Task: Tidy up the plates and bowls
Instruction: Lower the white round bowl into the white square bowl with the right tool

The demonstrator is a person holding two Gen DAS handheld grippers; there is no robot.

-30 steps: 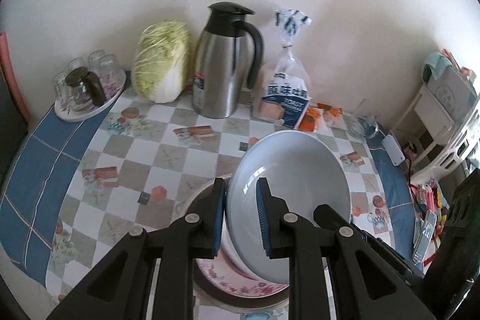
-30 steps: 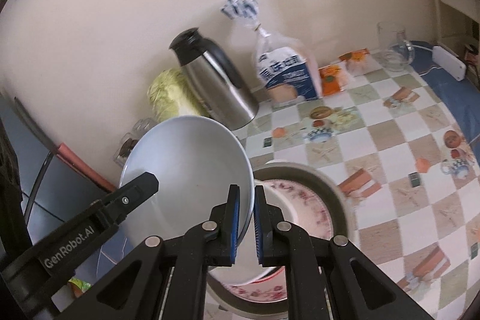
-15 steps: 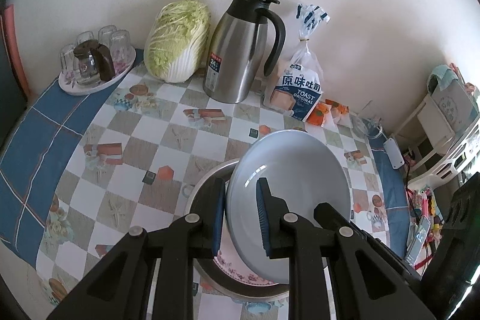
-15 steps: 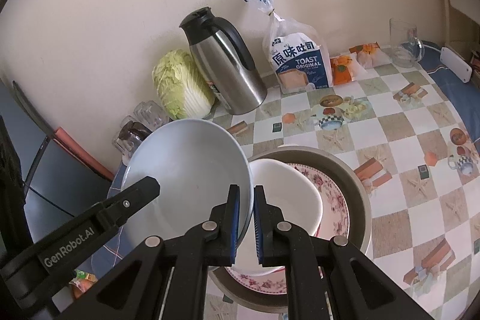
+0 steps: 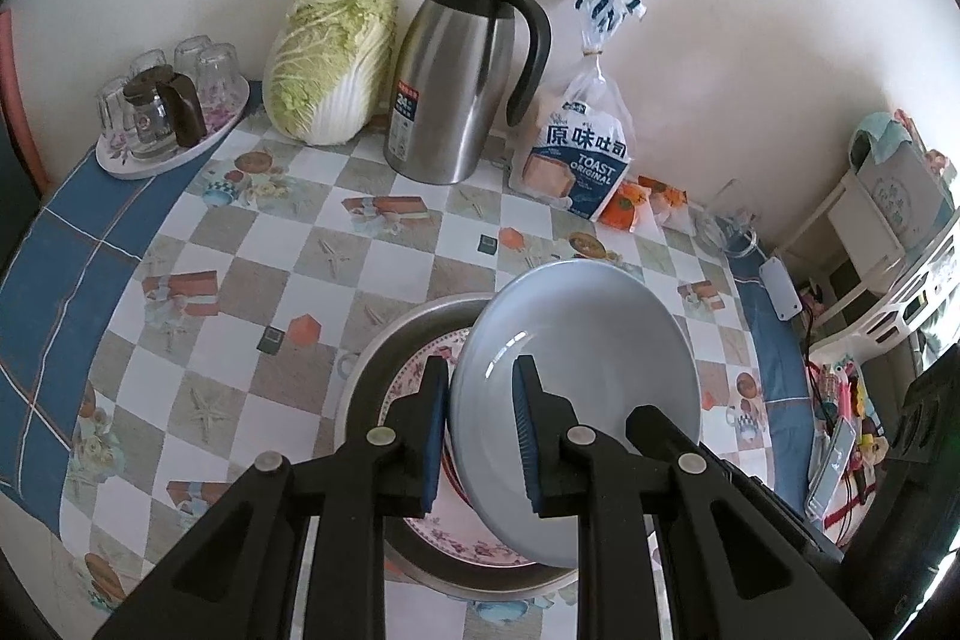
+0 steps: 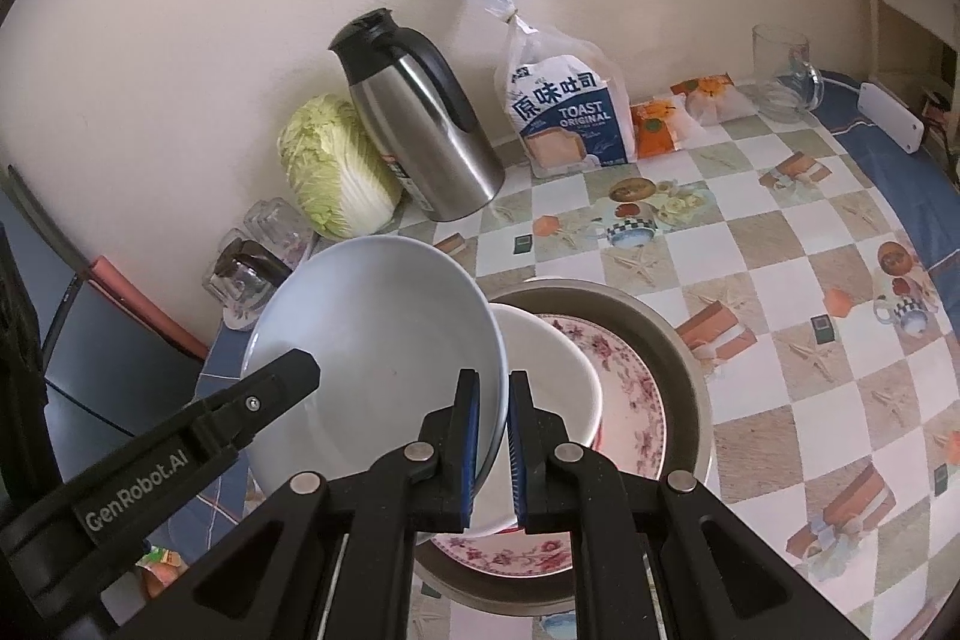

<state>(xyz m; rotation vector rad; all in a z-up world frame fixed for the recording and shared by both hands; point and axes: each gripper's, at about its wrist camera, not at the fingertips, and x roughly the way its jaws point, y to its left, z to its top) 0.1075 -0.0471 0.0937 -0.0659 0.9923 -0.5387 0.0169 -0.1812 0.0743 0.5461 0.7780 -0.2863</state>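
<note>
Both grippers hold one pale grey-blue bowl (image 5: 588, 370) by opposite rims, tilted and lifted above a metal basin (image 5: 384, 358). My left gripper (image 5: 480, 418) is shut on its left rim. My right gripper (image 6: 493, 424) is shut on its right rim; the bowl also shows in the right wrist view (image 6: 372, 340). In the basin (image 6: 690, 376) lie a floral plate (image 6: 630, 388) and a white bowl (image 6: 552, 376) on it. The left gripper's finger (image 6: 264, 394) reaches into the right wrist view.
Along the wall stand a steel thermos jug (image 5: 456, 82), a napa cabbage (image 5: 330, 58), a bag of toast (image 5: 582, 148), a tray of glasses (image 5: 168, 112) and a glass mug (image 6: 786, 70). A white rack (image 5: 888, 220) stands off the table's right edge.
Both grippers have risen with the grey-blue bowl, lifting it away from the basin; more of the table, the white bowl and the floral plate now show beneath it.
</note>
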